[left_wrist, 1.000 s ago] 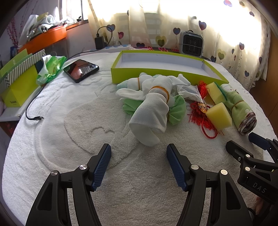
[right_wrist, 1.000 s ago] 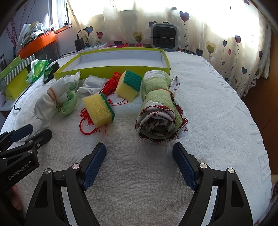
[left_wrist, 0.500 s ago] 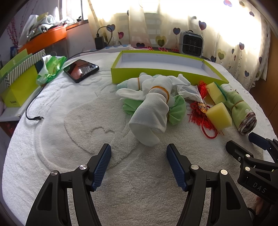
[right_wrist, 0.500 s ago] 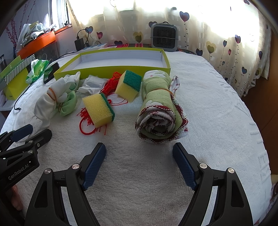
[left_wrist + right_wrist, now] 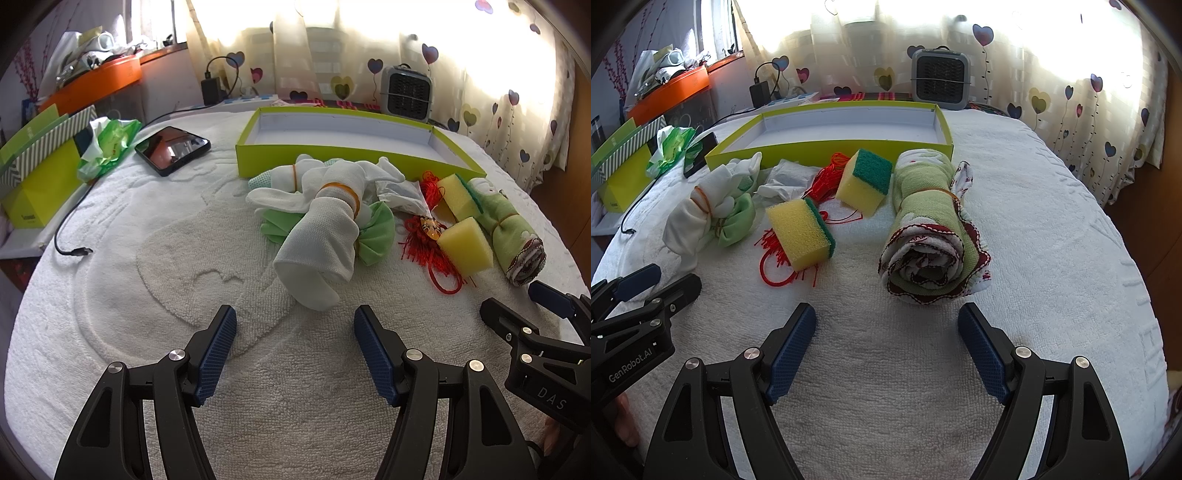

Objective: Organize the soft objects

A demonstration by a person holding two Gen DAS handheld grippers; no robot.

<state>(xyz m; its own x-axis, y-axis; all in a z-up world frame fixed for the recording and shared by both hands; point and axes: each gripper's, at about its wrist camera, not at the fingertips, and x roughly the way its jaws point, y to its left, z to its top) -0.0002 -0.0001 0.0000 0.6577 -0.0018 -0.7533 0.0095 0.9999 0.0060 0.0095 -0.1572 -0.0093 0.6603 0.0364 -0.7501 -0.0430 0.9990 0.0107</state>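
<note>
On a white towel-covered table lie a white cloth bundle tied with rubber bands (image 5: pixel 325 225) (image 5: pixel 698 214) over a green cloth (image 5: pixel 376 236), two yellow sponges with green backs (image 5: pixel 801 232) (image 5: pixel 866 181), red tasselled cord (image 5: pixel 432 251) (image 5: pixel 827 177), and a rolled green towel (image 5: pixel 931 229) (image 5: pixel 513 236). A lime-green shallow box (image 5: pixel 332 157) (image 5: pixel 827 147) stands empty behind them. My left gripper (image 5: pixel 293 347) is open and empty just short of the white bundle. My right gripper (image 5: pixel 886 347) is open and empty just short of the rolled towel.
A phone (image 5: pixel 171 149), a black cable (image 5: pixel 72 236), a green tissue pack (image 5: pixel 107 147) and a yellow-green carton (image 5: pixel 37 173) sit at the left. A small grey heater (image 5: pixel 940 79) stands behind the box by the heart-patterned curtain. The table edge curves at right.
</note>
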